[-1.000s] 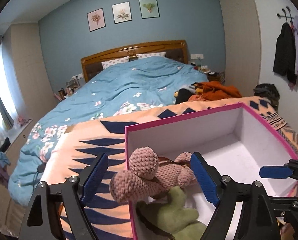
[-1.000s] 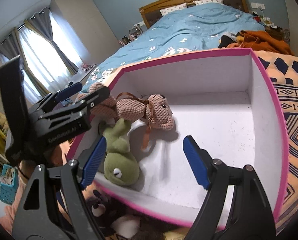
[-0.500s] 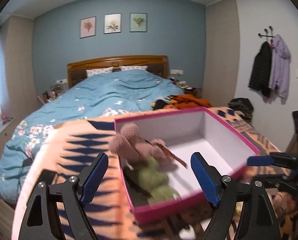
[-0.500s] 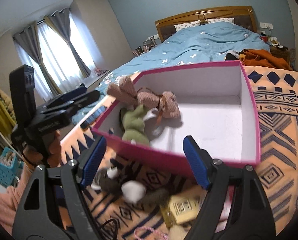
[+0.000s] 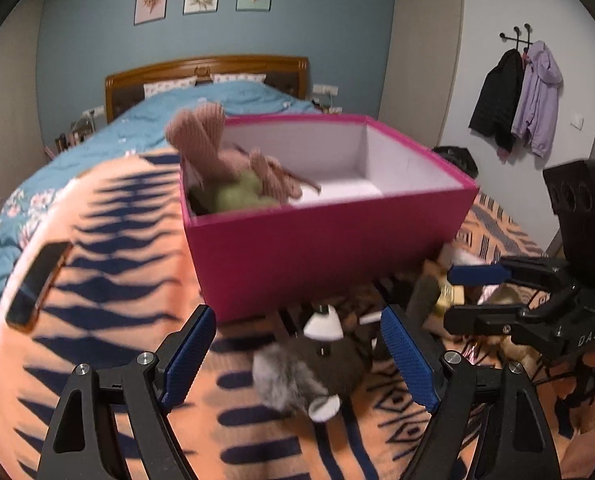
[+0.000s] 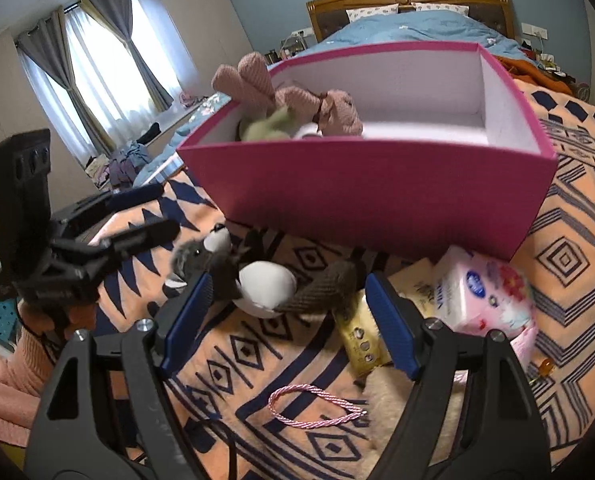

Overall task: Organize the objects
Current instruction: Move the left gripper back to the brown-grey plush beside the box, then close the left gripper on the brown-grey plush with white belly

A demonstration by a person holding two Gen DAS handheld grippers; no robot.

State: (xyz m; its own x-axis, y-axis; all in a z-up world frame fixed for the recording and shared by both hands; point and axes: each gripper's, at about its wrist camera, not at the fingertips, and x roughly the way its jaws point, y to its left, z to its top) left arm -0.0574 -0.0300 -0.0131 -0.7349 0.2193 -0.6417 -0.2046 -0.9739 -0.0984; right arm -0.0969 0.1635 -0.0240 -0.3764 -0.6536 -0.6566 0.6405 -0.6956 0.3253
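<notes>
We've got both claws, left claw and right claw, spread apart and empty over the grey plush, pink box at 12 o'clock.

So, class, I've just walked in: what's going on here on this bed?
A person is tidying toys with two handheld grippers. The pink box already holds a knitted bear and a green plush. Both the left gripper and right gripper are open and empty, hovering over a grey plush lying on the blanket.
</notes>
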